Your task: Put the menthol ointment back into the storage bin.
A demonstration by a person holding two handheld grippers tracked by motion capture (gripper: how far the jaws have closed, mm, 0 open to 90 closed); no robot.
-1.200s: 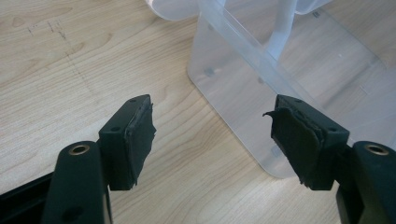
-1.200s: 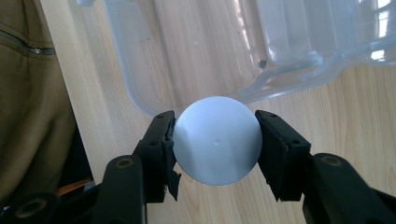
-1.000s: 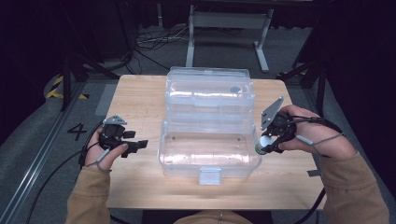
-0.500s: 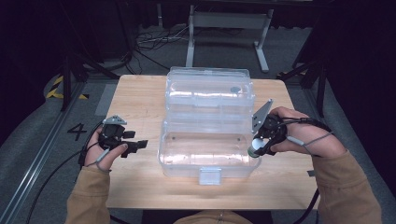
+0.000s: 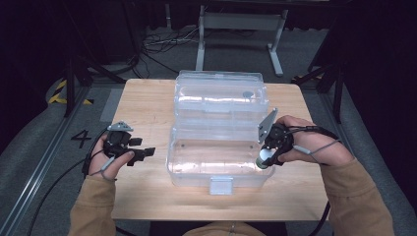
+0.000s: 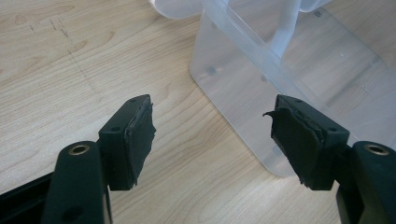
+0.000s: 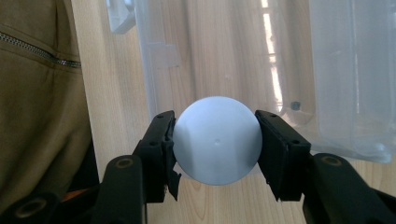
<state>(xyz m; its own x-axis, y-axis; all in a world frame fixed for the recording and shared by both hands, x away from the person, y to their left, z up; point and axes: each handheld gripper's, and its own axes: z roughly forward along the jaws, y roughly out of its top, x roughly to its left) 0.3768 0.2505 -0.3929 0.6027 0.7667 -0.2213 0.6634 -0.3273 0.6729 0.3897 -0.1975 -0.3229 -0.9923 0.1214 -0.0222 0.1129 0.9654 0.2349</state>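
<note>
Ball (image 7: 215,140) sat clamped in my right gripper (image 7: 215,142) above the open box (image 5: 216,169); I judged centring it before release wisest.

A light wooden square table (image 5: 147,105) stands on a grey floor (image 5: 39,142) that bears a painted black numeral four (image 5: 81,138) just left of it. Yellow and black hazard tape (image 5: 64,93) lies farther left, near a black stand leg (image 5: 71,88). Beyond the table, tangled black cables (image 5: 162,44) lie beside a grey metal frame (image 5: 241,22).
</note>
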